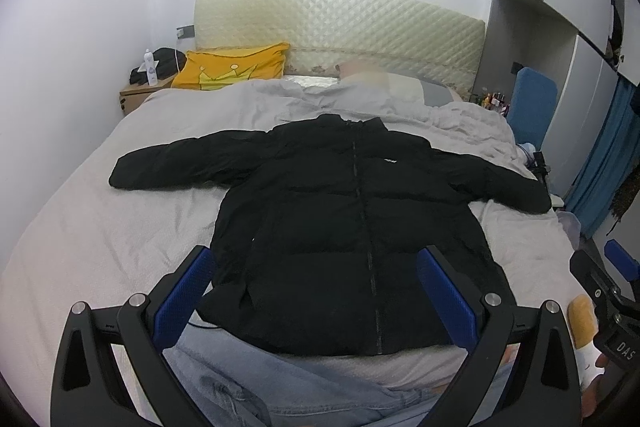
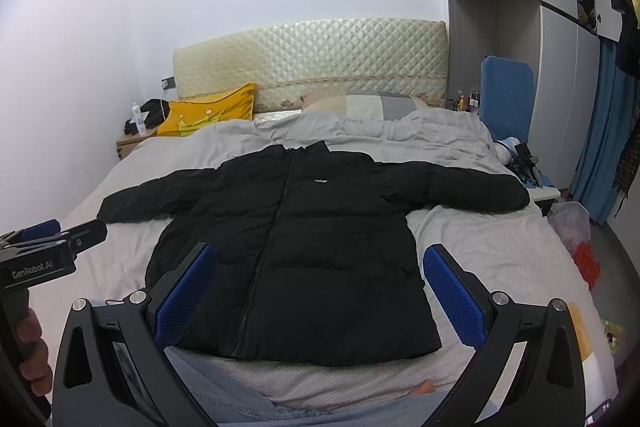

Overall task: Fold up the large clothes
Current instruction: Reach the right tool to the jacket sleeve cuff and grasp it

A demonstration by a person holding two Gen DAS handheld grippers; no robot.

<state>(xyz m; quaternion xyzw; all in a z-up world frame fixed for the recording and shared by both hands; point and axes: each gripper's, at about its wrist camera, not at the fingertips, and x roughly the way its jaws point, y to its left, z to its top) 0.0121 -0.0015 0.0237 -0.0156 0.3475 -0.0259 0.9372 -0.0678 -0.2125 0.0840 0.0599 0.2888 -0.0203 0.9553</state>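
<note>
A black puffer jacket (image 1: 340, 227) lies flat, front up and zipped, on the grey bed (image 1: 100, 247), with both sleeves spread out sideways. It also shows in the right wrist view (image 2: 296, 255). My left gripper (image 1: 316, 267) is open and empty, held above the jacket's hem at the bed's near edge. My right gripper (image 2: 320, 267) is open and empty too, held over the hem a little further right. The right gripper's body shows at the right edge of the left wrist view (image 1: 608, 291); the left gripper's body shows at the left edge of the right wrist view (image 2: 48, 251).
A yellow pillow (image 1: 236, 67) and a grey pillow (image 2: 380, 107) lie against the quilted headboard (image 1: 340, 31). A nightstand (image 1: 136, 95) stands at the far left. A blue chair (image 2: 508, 95), wardrobe and bags (image 2: 576, 227) stand right of the bed. The person's jeans (image 1: 280, 387) are at the near edge.
</note>
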